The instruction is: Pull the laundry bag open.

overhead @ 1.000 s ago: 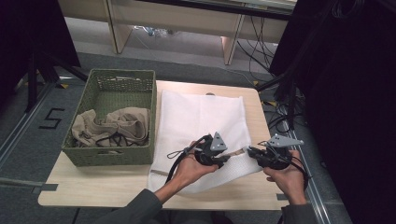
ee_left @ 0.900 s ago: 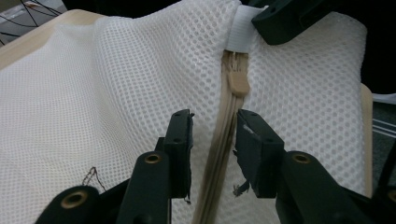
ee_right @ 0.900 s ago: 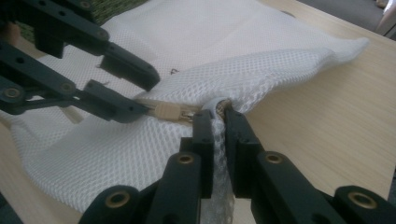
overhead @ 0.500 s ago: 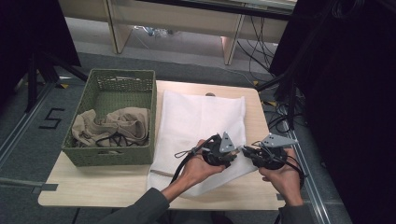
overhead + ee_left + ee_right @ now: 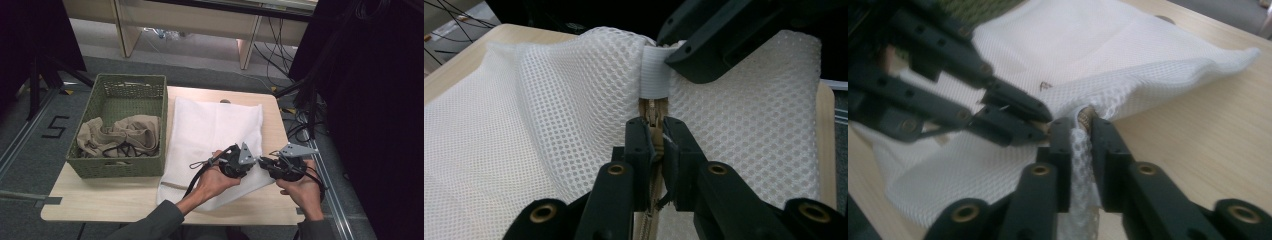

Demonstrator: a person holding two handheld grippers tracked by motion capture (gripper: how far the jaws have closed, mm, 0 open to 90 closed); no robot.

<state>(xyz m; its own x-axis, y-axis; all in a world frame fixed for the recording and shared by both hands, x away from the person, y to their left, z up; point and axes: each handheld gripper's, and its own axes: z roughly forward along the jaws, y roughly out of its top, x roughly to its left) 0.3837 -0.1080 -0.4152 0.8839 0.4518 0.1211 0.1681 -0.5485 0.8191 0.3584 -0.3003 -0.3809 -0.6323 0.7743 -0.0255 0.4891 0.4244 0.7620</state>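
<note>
Nearest my side of the light wooden table (image 5: 100, 200), my left gripper (image 5: 248, 164) and right gripper (image 5: 265, 165) meet tip to tip over the near right corner of the white mesh laundry bag (image 5: 210, 130). Left jaws, having just been closing, are clenched on the beige zipper (image 5: 653, 135) below a white elastic tab (image 5: 655, 70). Right jaws, having just been easing apart, pinch a fold of mesh beside the zipper end (image 5: 1087, 116). Farther left, a green woven plastic basket (image 5: 150, 85) contains crumpled beige cloth (image 5: 120, 135).
</note>
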